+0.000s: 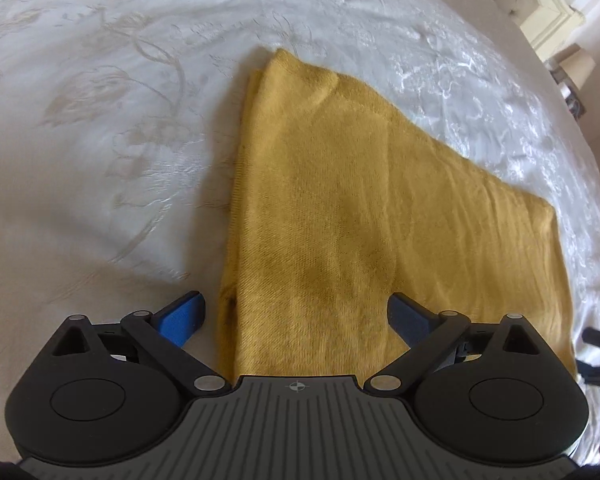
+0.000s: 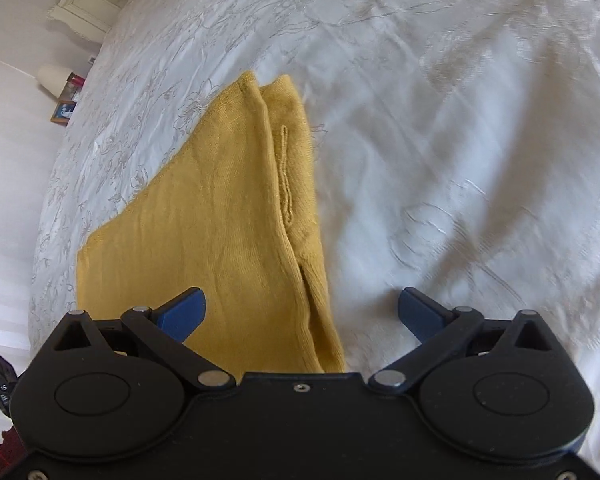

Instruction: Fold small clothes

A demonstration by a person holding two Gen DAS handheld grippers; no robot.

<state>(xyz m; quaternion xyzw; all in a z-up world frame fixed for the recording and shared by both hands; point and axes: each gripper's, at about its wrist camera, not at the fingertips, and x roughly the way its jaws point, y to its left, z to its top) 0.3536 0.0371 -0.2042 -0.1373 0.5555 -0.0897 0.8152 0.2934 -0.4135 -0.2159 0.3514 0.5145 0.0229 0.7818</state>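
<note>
Yellow garment (image 1: 340,208), already doubled, is laid flat on a white bedspread (image 1: 100,120), its long axis running away from both tongs toward a narrow far end. Left gripper (image 1: 296,316) and right gripper (image 2: 302,312) are held spread, empty, above the near edge; both near corners are best pinched evenly before folding.

Both wrist views look down closely, sharing the yellow cloth (image 1: 340,208).

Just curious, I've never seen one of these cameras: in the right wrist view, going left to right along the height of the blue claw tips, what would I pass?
Left blue fingertip → yellow garment, lying between the open claw tips → bare white bedspread → right blue fingertip.
</note>
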